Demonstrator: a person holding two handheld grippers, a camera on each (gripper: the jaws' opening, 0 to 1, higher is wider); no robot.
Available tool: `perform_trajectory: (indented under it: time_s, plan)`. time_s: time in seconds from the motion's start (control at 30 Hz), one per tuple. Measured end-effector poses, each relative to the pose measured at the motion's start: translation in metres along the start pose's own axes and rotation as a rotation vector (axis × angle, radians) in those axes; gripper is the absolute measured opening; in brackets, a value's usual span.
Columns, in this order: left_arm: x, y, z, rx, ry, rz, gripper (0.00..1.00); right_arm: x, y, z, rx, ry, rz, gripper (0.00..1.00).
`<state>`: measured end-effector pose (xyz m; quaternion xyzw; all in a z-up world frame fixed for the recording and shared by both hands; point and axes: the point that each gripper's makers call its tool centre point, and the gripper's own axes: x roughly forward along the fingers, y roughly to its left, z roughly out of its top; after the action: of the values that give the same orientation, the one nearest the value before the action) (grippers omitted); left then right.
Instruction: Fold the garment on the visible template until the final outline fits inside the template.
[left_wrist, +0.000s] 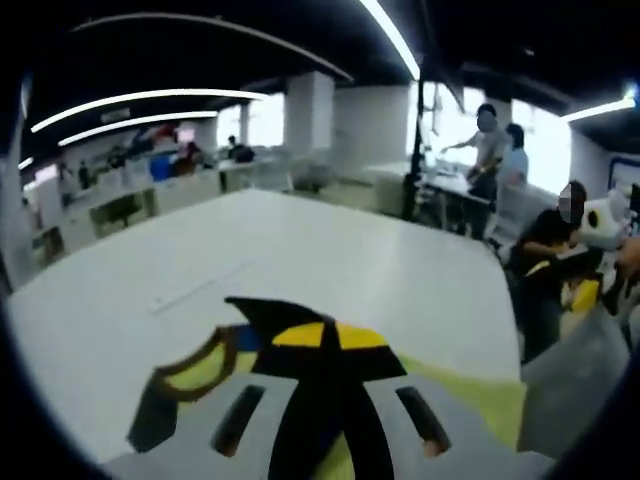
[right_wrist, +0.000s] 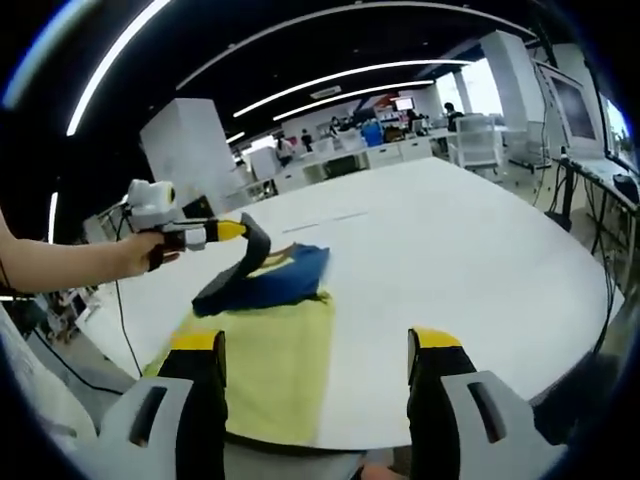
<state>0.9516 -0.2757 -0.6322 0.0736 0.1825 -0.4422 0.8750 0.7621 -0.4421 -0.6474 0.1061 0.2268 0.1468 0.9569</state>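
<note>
A dark blue and black garment (right_wrist: 275, 282) lies on a yellow-green template sheet (right_wrist: 270, 365) near the edge of the white table (right_wrist: 450, 240). In the right gripper view, a hand holds my left gripper (right_wrist: 238, 231), which is shut on a black edge of the garment and lifts it off the sheet. In the left gripper view, black cloth (left_wrist: 330, 400) runs between the shut yellow tips of the left gripper (left_wrist: 331, 338), and a blue and yellow part (left_wrist: 205, 368) hangs to the left. My right gripper (right_wrist: 315, 345) hovers open above the sheet's near edge, holding nothing.
The table's curved edge (right_wrist: 560, 340) is close on the right, with floor beyond it. Two people stand (left_wrist: 490, 150) and one sits (left_wrist: 548, 245) beyond the table's far right side. Desks and a white pillar (right_wrist: 185, 140) stand far behind.
</note>
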Motion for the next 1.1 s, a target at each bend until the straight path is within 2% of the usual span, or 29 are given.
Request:
perform_trajectory:
  time_s: [0.63,1.1]
  plan:
    - [0.019,-0.005,-0.035,0.007,0.108,0.01,0.0,0.002,-0.006,-0.003,0.011,0.01,-0.001,0.73]
    - [0.036,-0.018,-0.045,0.01,0.148,-0.008,0.0,-0.001,-0.013,-0.005,0.027,0.003,-0.01,0.74]
